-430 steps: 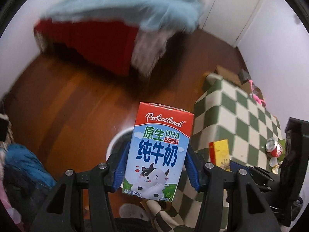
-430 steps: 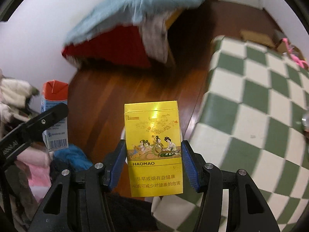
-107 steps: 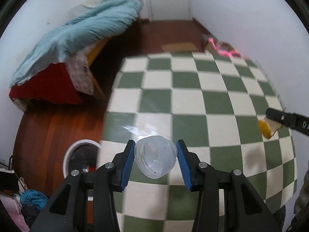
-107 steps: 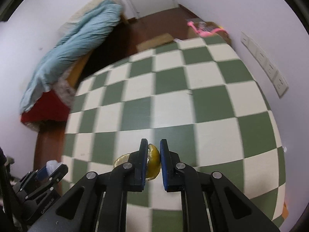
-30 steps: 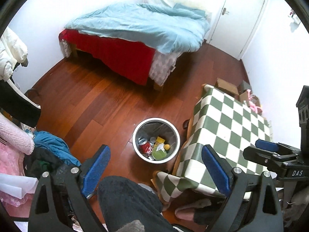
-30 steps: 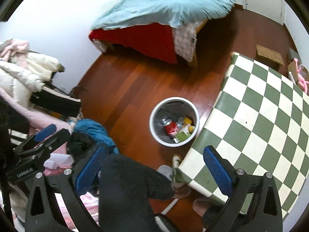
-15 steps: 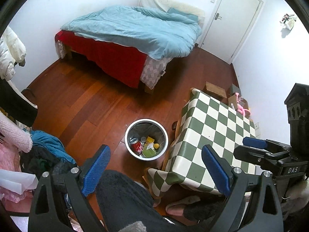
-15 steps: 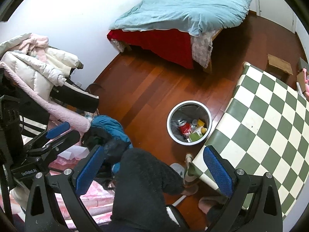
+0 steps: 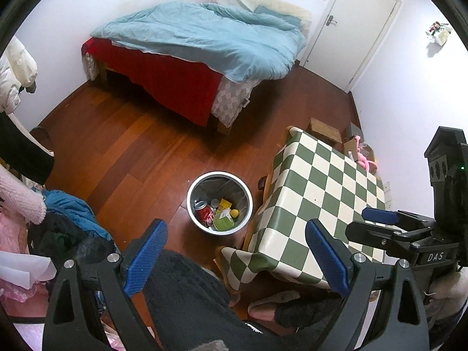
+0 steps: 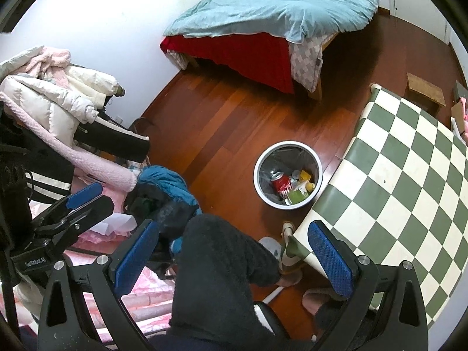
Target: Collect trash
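A round white bin stands on the wooden floor beside the table, also in the right wrist view. Inside lie a red can, a green carton, a yellow pack and a small yellow peel. My left gripper is open and empty, held high above the floor. My right gripper is open and empty, also high up. The right gripper shows at the right of the left wrist view. The left gripper shows at the left of the right wrist view.
A table with a green and white checked cloth stands right of the bin. A bed with a blue duvet lies beyond. A pile of clothes sits left. The person's dark-clad leg is below the grippers. A cardboard box lies behind the table.
Both grippers have risen and pulled back, so the bin and table look smaller and more of the room shows. Both stay open and empty.
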Tool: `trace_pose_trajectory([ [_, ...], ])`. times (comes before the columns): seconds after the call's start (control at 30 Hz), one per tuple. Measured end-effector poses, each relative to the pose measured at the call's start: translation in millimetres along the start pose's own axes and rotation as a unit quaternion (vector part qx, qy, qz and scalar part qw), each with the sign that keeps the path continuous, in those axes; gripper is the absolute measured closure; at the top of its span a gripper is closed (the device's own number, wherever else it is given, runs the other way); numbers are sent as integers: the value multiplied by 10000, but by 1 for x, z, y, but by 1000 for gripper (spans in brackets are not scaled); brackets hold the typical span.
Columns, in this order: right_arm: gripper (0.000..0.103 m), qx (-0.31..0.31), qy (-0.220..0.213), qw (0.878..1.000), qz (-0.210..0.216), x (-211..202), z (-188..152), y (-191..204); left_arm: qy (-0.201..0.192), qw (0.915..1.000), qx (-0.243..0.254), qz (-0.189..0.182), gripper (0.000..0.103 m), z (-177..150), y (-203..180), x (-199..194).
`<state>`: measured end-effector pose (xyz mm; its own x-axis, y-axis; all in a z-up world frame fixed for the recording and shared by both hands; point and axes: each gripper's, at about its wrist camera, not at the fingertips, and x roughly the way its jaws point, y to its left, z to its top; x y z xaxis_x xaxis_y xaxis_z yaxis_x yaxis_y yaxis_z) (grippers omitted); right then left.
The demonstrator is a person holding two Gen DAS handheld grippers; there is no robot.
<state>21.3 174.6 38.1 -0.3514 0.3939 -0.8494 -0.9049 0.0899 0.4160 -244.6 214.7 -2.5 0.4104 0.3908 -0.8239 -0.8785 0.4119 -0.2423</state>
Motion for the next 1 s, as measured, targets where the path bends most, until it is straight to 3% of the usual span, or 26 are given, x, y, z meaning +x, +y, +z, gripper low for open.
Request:
trace_pose_trajectory([
  [0.37, 0, -12, 44, 10000, -45, 3, 0, -5, -5, 10000, 38, 79, 7, 0, -1, 2],
  [0.43, 0, -12, 55, 10000, -37, 3, 0, -5, 12, 10000, 36, 87, 0, -1, -1, 3],
  [1.0, 0, -41, 108, 9999, -31, 3, -6, -2, 83, 10000, 19, 36, 0, -1, -1, 8],
])
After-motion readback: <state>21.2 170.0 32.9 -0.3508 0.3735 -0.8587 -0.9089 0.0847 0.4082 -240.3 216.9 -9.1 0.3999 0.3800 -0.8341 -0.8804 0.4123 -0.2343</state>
